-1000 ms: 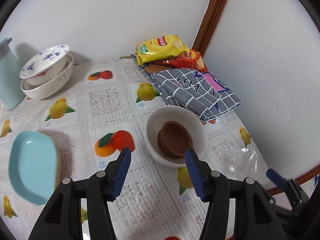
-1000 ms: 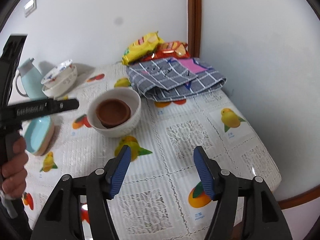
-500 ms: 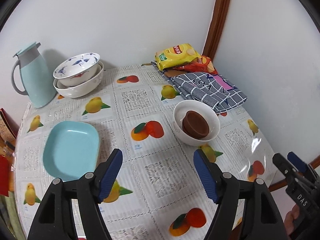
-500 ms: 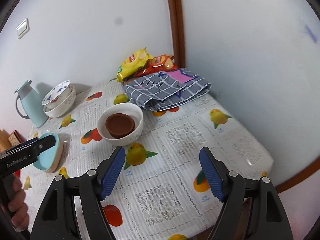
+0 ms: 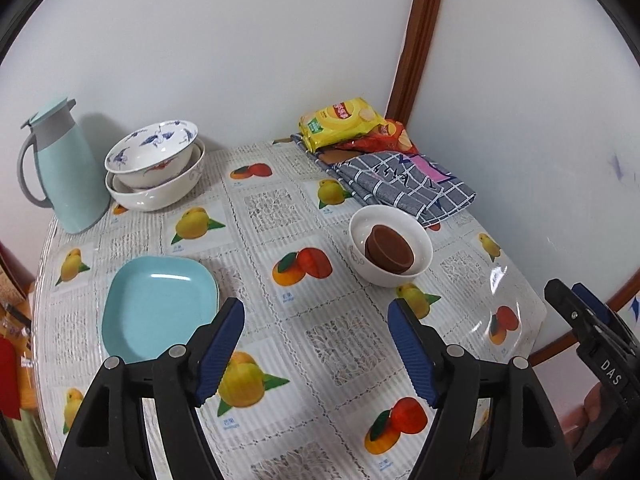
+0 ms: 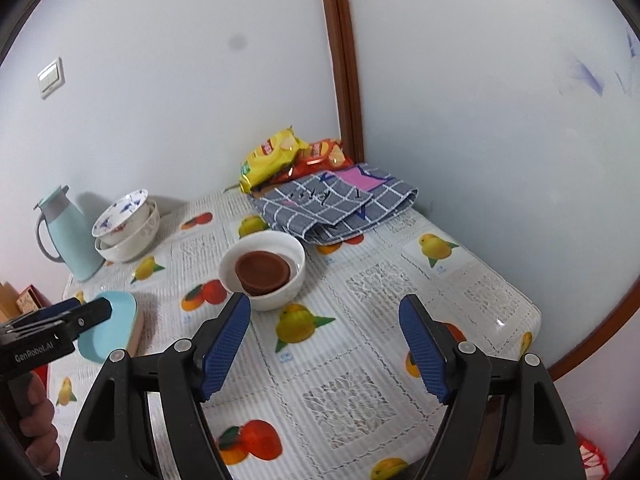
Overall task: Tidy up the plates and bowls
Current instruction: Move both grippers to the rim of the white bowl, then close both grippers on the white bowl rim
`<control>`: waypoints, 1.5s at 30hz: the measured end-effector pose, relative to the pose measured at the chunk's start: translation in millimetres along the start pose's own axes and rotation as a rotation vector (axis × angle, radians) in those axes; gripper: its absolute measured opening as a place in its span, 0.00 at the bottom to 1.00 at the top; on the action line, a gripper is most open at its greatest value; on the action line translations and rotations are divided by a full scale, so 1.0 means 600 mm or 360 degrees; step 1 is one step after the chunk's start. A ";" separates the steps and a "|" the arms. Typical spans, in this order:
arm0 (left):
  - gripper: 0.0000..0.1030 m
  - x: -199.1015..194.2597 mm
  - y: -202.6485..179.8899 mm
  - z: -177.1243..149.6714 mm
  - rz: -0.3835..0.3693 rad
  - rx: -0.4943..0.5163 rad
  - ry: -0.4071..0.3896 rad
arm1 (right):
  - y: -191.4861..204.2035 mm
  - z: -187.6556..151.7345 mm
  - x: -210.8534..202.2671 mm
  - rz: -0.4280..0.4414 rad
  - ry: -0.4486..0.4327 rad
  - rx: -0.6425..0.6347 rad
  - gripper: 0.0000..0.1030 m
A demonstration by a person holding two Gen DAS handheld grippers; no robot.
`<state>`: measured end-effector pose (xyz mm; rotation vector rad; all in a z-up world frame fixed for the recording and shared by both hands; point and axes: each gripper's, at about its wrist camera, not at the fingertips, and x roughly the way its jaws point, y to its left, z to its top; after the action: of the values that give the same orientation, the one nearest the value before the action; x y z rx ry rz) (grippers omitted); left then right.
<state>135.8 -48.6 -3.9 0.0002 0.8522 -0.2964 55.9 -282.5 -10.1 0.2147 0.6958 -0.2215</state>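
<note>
A white bowl (image 5: 384, 274) (image 6: 289, 288) with a small brown bowl (image 5: 390, 246) (image 6: 262, 270) inside stands right of the table's middle. A turquoise plate (image 5: 156, 308) (image 6: 116, 320) lies at the front left. Nested bowls (image 5: 160, 194) (image 6: 128, 240), topped by a blue-patterned one (image 5: 152, 148), stand at the back left. My left gripper (image 5: 315, 308) hangs open above the tablecloth between plate and white bowl, nothing in its jaws. My right gripper (image 6: 325, 300) is open and empty, just short of the white bowl.
A pale blue jug (image 5: 60, 172) stands beside the nested bowls. Snack bags (image 5: 344, 124) and a folded checked cloth (image 5: 404, 184) fill the far right corner. Walls close the back and right; the table's right edge (image 5: 536, 320) is near. A hand (image 6: 36, 440) holds the left gripper.
Both grippers have drawn back and upward from the white bowl, so more of the table shows. Their jaws stand a little wider than before. The dishes have not moved.
</note>
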 end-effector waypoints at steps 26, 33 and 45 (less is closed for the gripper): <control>0.70 0.110 -0.011 0.042 -0.0026 -0.0039 0.0142 | 0.015 0.036 0.133 0.0068 0.0248 -0.0162 0.73; 0.70 0.176 -0.024 0.067 -0.0001 -0.0057 0.0228 | -0.002 0.063 0.212 0.0126 0.0316 -0.0098 0.73; 0.70 0.277 -0.041 0.098 -0.0031 -0.0013 0.0339 | -0.003 0.068 0.325 0.0158 0.0444 -0.0132 0.59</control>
<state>276.1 -122.1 -84.9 0.0162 1.0652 -0.3148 225.8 -320.4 -107.3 0.2022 0.9666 -0.0676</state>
